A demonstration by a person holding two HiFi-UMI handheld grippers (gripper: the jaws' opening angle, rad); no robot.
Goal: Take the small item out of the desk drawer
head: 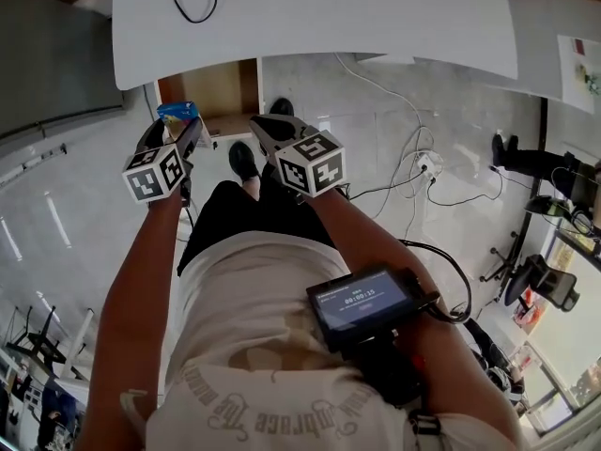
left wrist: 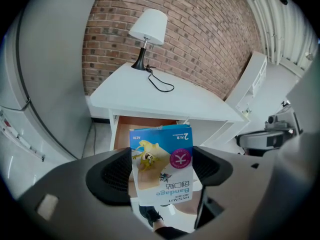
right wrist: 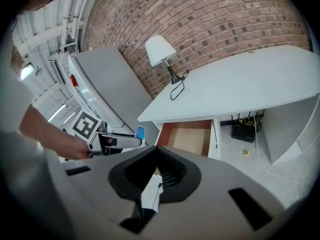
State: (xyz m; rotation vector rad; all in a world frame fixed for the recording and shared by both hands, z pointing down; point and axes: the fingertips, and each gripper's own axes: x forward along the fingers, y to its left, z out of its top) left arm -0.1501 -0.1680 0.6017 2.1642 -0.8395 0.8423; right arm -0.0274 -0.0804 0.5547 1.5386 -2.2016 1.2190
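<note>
One small blue-and-tan cardboard bandage box [left wrist: 160,154] is clamped in the left gripper [left wrist: 162,171], held clear of the open wooden desk drawer [right wrist: 190,139]; right gripper [right wrist: 157,171] closed on nothing; extraction looks done, next: set it down.

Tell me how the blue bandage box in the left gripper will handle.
The blue printed bandage box looks small and flat, so probably light. The left gripper pinches it without visible buckling, so it seems fairly stiff, though harder squeezing might crush it. Its glossy print may slip.
</note>
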